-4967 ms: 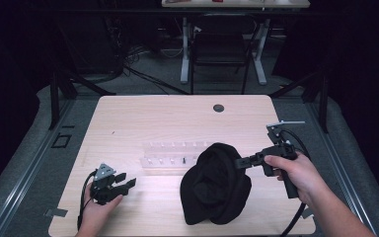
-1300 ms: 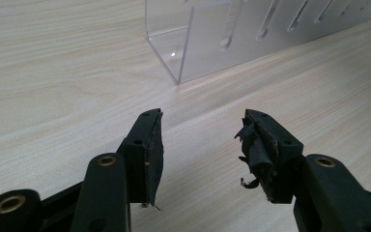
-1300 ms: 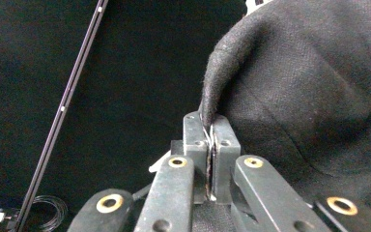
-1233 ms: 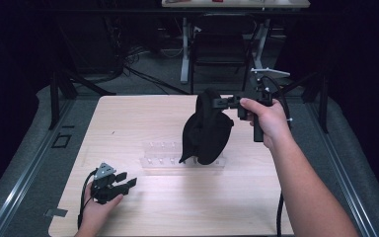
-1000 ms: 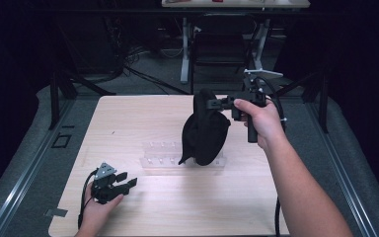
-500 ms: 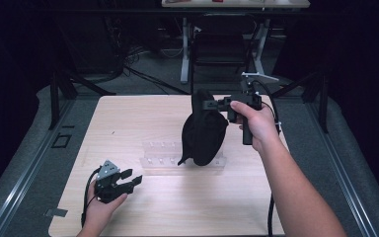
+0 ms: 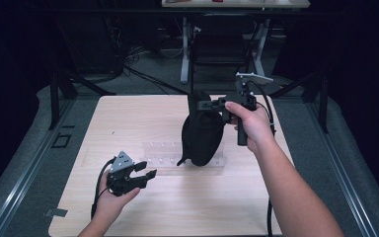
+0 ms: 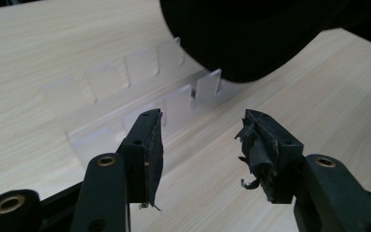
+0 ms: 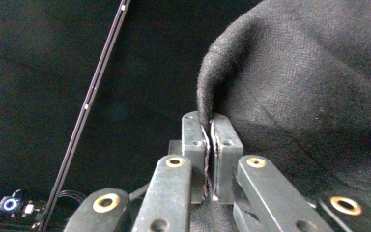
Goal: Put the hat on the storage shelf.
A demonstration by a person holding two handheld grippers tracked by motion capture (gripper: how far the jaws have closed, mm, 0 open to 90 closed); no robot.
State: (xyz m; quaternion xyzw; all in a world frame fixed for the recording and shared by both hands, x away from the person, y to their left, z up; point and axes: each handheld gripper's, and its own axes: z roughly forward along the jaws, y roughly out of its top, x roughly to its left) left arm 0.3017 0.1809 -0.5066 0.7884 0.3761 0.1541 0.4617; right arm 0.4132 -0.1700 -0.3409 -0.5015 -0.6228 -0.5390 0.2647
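A black cloth hat (image 7: 202,136) hangs in the air over the middle of the table, held up by its top edge. My right gripper (image 7: 203,105) is shut on that edge; in the right gripper view the jaws (image 9: 210,126) pinch a fold of the black fabric (image 9: 309,92). Under the hat lies a clear plastic rack (image 7: 165,154) with several slots, seen close up as the clear rack (image 8: 140,92) in the left gripper view. My left gripper (image 7: 145,170) rests low at the front left, open and empty, pointing at the rack; its worn pads (image 8: 251,145) stand well apart.
The light wooden table (image 7: 128,118) has bare room at left and at the front. Beyond its far edge stand a dark chair (image 7: 222,44) and desk legs. Grey floor rails run along both sides.
Five seconds ago the hat lay on the table; my right gripper has lifted it and carried it back and slightly left. My left gripper has shifted a little toward the rack.
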